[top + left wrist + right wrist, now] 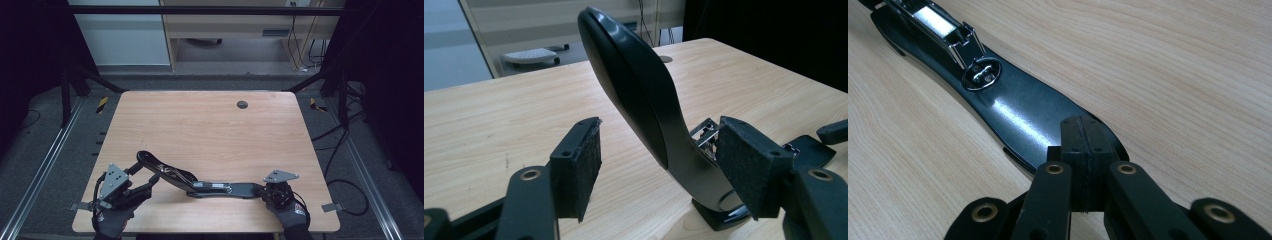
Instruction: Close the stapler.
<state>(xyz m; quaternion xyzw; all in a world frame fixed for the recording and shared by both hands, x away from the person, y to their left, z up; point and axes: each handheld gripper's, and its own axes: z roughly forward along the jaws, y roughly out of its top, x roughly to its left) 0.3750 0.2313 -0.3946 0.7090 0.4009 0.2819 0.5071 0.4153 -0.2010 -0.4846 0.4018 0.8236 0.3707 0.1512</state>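
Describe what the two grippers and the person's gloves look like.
Both grippers, left gripper and right gripper, are black, each topped with a grey three-cornered plate. Their pads are flat black blocks on arms with brass-coloured rivets. The gloves are dark grey with small red markings.

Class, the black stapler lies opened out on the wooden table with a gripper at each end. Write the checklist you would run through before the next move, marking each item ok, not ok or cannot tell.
1. Stapler opened out, top arm raised: ok.
2. Right gripper fingers closed together, pressing down on the stapler base: ok.
3. Left gripper fingers either side of the top arm: ok.
4. Left gripper pinching that arm: not ok, one finger stands apart from it.
5. Staples in the metal channel: cannot tell.
6. Base flat on the table: ok.
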